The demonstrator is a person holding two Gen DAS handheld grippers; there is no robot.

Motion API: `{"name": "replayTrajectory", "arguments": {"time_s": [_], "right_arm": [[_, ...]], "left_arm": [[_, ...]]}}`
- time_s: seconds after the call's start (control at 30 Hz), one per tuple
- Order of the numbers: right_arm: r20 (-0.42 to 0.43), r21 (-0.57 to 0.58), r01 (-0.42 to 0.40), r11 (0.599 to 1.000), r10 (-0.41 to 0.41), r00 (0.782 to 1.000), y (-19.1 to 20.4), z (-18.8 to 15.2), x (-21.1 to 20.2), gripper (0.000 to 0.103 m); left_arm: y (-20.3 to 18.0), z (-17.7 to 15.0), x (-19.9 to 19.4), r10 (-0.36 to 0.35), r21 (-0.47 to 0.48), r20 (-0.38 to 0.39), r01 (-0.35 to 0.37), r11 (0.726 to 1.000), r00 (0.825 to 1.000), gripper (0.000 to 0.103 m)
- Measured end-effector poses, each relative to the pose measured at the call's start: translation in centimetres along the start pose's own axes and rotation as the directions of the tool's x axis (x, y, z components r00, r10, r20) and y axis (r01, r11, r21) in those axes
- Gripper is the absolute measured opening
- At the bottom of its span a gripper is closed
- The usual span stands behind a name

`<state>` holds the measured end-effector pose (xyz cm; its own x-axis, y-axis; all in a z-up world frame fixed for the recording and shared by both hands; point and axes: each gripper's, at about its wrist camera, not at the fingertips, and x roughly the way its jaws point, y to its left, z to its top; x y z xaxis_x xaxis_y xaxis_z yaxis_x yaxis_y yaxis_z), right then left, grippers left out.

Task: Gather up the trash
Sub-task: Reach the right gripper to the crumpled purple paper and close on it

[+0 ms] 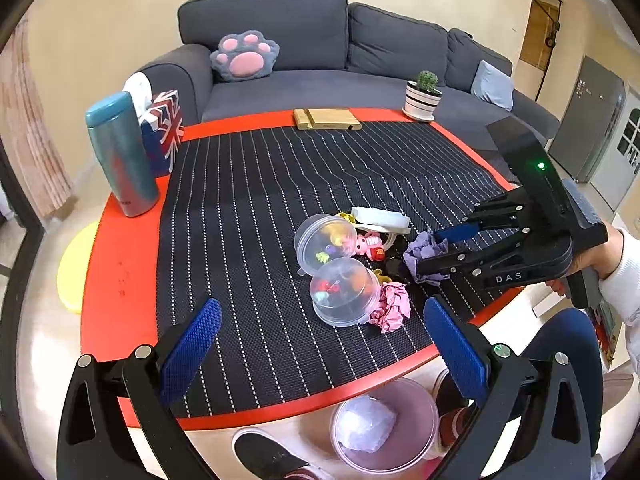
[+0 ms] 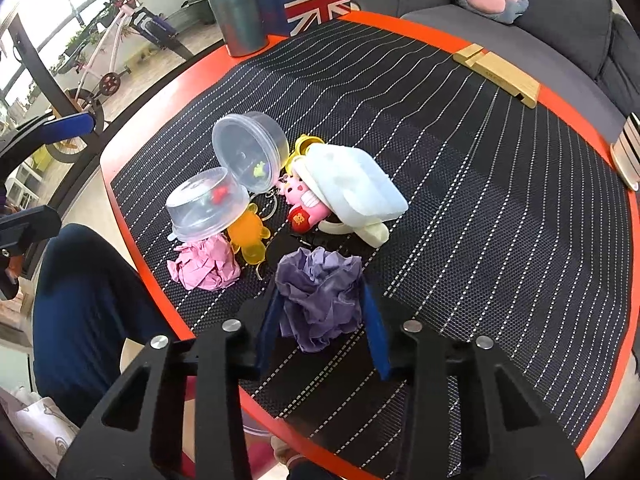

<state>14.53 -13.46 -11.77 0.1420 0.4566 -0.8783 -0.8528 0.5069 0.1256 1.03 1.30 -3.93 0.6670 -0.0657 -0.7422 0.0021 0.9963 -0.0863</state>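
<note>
Gripper on the right (image 2: 320,316) is clamping the crumpled purple paper (image 2: 320,296) beside the pink paper ball (image 2: 206,266); left gripper (image 1: 320,344) is hovering, jaws wide, empty.

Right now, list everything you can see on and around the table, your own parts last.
purple paper wad: 1, purple, near table edge, between the right tongs' pads
pink paper wad: 1, pink, beside a clear tub
clear tubs: 2, transparent, mid-table, small toys inside
yellow bear toy: 1, translucent yellow, between the wads
pink figure: 1, pink and red, under the white lid
white lid: 1, pale white, mid-table
flask: 1, teal, table's far left
flag box: 1, red-white-blue, beside flask
wooden stand: 1, tan, far edge
cactus pot: 1, white striped, far corner
bin: 1, pinkish, on the floor below table edge
sofa: 1, grey
left tongs: open, empty
right tongs: closed around the purple wad
</note>
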Motion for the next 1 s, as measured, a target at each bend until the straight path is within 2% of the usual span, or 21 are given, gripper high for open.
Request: {"name": "replayTrajectory", "arguments": {"time_s": [0.33,0.6,0.8,1.0], "right_arm": [[0.080,0.065,-0.003,0.998,-0.002,0.997,-0.1,-0.4,-2.5,0.033],[0.138,0.121,-0.018,0.993,0.001,0.990,-0.4,-0.9,-5.1,0.033],[0.153,0.135,-0.006,0.991,-0.014,0.988,-0.8,-1.6,-6.2,0.033],[0.162,0.149,-0.003,0.989,-0.021,0.987,-1.3,-2.1,-6.6,0.033]], "left_arm": [[-0.2,0.6,0.8,0.004,-0.003,-0.013,-0.004,1.000,1.000,0.097],[0.7,1.9,3.0,-0.066,-0.086,-0.073,0.059,0.994,0.995,0.097],[1.7,2.4,5.5,-0.131,-0.190,-0.140,0.104,0.976,0.981,0.097],[2.2,2.0,7.9,-0.207,-0.283,-0.203,0.145,0.948,0.957,0.097]]}}
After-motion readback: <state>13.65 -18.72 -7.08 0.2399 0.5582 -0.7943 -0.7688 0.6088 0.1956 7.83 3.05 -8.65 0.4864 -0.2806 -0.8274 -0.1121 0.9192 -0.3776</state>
